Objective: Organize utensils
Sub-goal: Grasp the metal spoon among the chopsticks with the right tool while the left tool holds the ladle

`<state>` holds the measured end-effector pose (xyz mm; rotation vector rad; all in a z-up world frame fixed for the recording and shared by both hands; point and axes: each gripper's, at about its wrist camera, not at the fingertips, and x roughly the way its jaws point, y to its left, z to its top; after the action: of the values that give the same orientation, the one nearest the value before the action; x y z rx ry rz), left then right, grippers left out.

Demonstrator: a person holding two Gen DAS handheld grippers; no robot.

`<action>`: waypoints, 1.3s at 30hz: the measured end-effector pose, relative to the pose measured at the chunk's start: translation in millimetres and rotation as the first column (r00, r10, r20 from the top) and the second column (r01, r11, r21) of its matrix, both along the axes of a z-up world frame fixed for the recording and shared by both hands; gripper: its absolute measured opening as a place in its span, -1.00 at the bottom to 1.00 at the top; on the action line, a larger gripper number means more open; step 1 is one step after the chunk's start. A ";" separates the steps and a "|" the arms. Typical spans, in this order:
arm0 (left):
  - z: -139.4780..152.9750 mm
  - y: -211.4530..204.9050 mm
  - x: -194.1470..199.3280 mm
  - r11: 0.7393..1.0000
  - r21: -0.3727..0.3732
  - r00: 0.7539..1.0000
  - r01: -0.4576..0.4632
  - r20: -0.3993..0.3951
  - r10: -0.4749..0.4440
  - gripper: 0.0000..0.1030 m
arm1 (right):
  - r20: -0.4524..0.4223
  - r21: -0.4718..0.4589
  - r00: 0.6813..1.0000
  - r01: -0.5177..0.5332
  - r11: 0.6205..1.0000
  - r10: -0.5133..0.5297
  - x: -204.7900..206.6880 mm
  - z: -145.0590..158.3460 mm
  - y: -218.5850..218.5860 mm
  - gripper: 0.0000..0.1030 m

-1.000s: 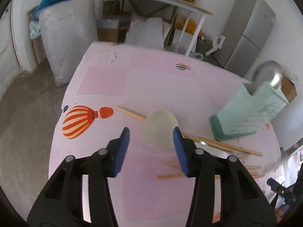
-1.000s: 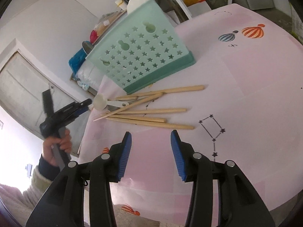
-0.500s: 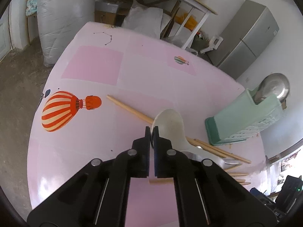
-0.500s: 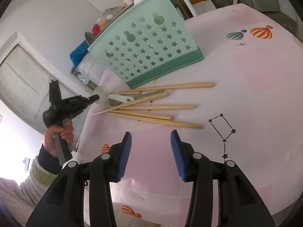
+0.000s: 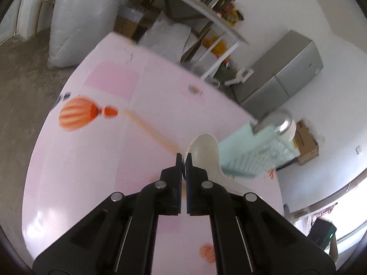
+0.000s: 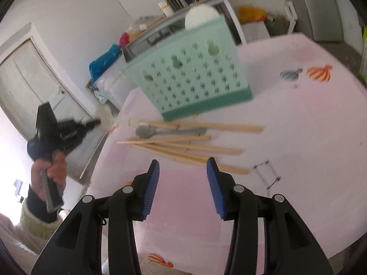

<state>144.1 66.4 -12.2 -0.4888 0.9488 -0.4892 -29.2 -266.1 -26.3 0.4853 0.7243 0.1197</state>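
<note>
**Now clamped on the white spoon, other tool idle above the chopsticks**

Now my left gripper is pinched tight on the rim of the white spoon; its jaws meet with only the thin edge of the bowl between them. From the left wrist view the spoon's bowl sits just right of the fingertips, and its handle runs down and to the right behind the black finger. I cannot tell from the blurred picture whether the spoon is clear of the cloth. Just beyond it stands the mint-green utensil holder, tilted in this view, with a metal ladle poking out of its top.

My right gripper is parted, nothing between its blue pads. It hangs over the pink tablecloth, near a loose bunch of wooden chopsticks lying flat. Among them rests a grey metal spoon, its bowl toward the left. Behind the bunch the holder shows its star-punched wall, close to the nearest sticks.

At the far left of the right wrist view, a hand grips the handle of the left tool, off the table's edge.
</note>
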 end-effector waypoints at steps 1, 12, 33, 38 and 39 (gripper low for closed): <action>-3.8 0.8 -3.6 1.000 0.001 1.000 0.004 -0.018 -0.004 -0.98 | 0.009 -0.007 1.000 0.004 1.000 -0.004 0.6 3.3 -2.3 -0.18; -37.2 -22.7 -52.5 0.981 0.193 0.999 0.031 -0.045 -0.022 -0.97 | -0.001 -0.073 0.963 -0.267 0.961 0.268 86.8 31.9 39.4 -0.18; -44.4 -13.9 -65.4 0.977 0.212 0.999 -0.015 -0.033 0.023 -0.96 | -0.252 -0.415 0.850 -0.527 0.741 0.463 195.8 -19.4 152.2 -0.29; -44.1 -12.9 -64.9 0.977 0.211 0.999 -0.019 -0.036 0.027 -0.96 | -0.265 -0.409 0.844 -0.537 0.738 0.467 194.6 -18.1 147.8 -0.45; -43.9 -12.4 -64.7 0.978 0.209 0.999 -0.019 -0.037 0.027 -0.96 | -0.267 -0.414 0.843 -0.537 0.735 0.467 193.5 -18.4 147.6 -0.48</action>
<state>79.4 54.0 -56.1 -0.3202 1.0196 -0.3550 164.3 -118.5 -44.8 -0.1957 0.9852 0.4115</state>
